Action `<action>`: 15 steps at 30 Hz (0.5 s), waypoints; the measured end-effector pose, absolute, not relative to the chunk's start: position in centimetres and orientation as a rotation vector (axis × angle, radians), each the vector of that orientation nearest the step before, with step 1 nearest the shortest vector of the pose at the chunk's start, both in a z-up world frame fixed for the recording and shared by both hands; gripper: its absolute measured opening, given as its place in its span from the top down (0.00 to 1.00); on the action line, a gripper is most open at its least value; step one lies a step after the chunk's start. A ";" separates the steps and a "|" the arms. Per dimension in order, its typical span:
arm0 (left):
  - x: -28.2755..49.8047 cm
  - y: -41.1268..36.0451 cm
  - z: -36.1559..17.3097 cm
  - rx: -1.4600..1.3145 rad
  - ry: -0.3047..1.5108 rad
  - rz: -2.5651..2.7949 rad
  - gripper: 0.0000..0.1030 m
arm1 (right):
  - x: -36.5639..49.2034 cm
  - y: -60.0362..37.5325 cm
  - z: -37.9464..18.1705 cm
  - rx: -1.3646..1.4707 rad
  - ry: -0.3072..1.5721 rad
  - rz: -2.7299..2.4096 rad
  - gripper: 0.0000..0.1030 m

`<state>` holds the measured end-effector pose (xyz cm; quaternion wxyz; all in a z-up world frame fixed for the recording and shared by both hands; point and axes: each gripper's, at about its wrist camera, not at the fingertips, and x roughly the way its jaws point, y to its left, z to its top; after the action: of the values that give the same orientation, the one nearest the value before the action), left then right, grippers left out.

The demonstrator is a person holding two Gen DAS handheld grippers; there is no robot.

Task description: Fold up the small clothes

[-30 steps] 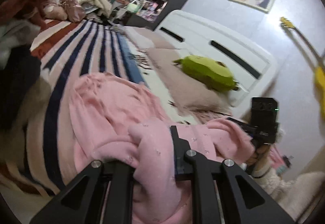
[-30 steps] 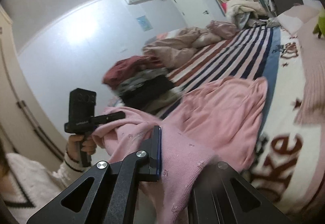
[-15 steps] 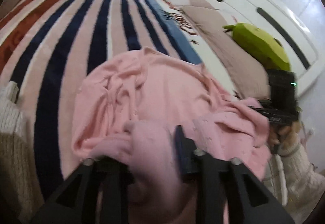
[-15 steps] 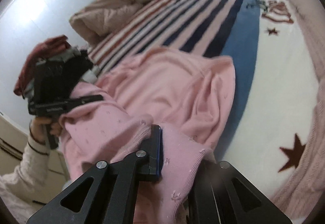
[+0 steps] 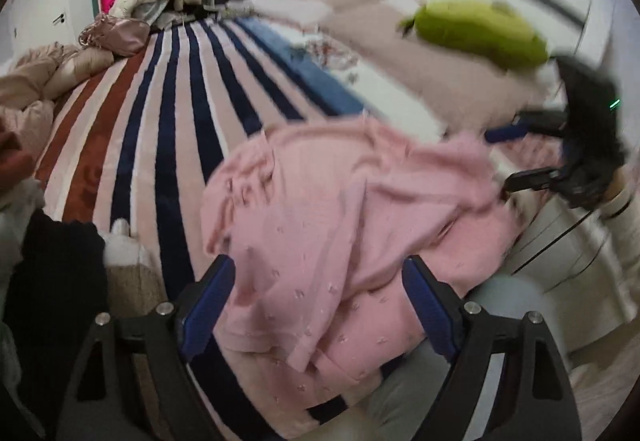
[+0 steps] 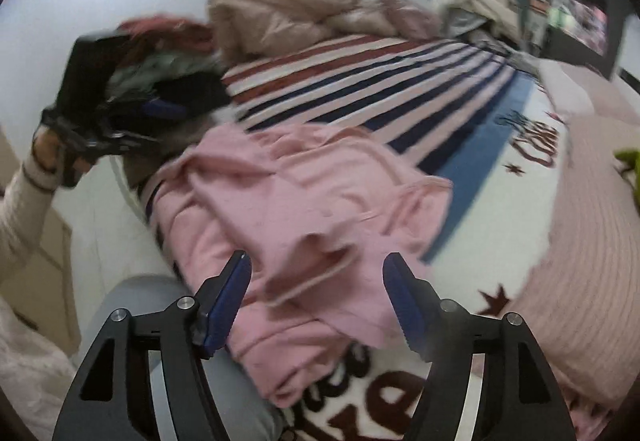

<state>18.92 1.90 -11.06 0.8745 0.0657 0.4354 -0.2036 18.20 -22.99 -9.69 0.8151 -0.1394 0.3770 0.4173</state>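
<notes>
Both the left gripper [image 5: 318,305] and right gripper [image 6: 320,299] stand with jaws released, empty. The soft pink knitted garment [image 5: 352,225] lies bunched ahead of and between both sets of jaws, on the striped plush bed blanket [image 5: 168,113] at the bed's edge. Risk: its loose, uneven layers could slump apart or slide off the edge, since nothing grips them.

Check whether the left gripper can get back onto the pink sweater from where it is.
Probably yes: the left gripper is open, its fingers straddling the pink sweater with nothing between.

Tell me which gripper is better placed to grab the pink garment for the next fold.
Left, marginally. Both grippers are open, but the left gripper has the pink garment hem lying between its jaws, while the right gripper sits over a rumpled corner.
</notes>
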 end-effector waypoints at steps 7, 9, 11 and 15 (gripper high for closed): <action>20.9 0.4 -16.0 0.248 1.004 -0.342 0.41 | 18.4 -18.9 -15.0 -0.491 0.872 0.790 0.42; 21.5 0.9 -15.8 0.227 1.002 -0.332 0.70 | 19.0 -18.8 -15.2 -0.498 0.852 0.756 0.67; 21.9 1.4 -14.7 0.196 0.966 -0.344 0.87 | 20.0 -18.8 -14.7 -0.480 0.839 0.721 0.88; 24.8 2.5 -12.4 0.102 0.909 -0.321 0.87 | 23.2 -19.4 -12.9 -0.396 0.818 0.711 0.88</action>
<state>24.82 2.52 -12.39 0.8848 0.0488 0.4370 -0.1543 23.23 -19.40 -12.89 0.8381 -0.1872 0.3867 0.3362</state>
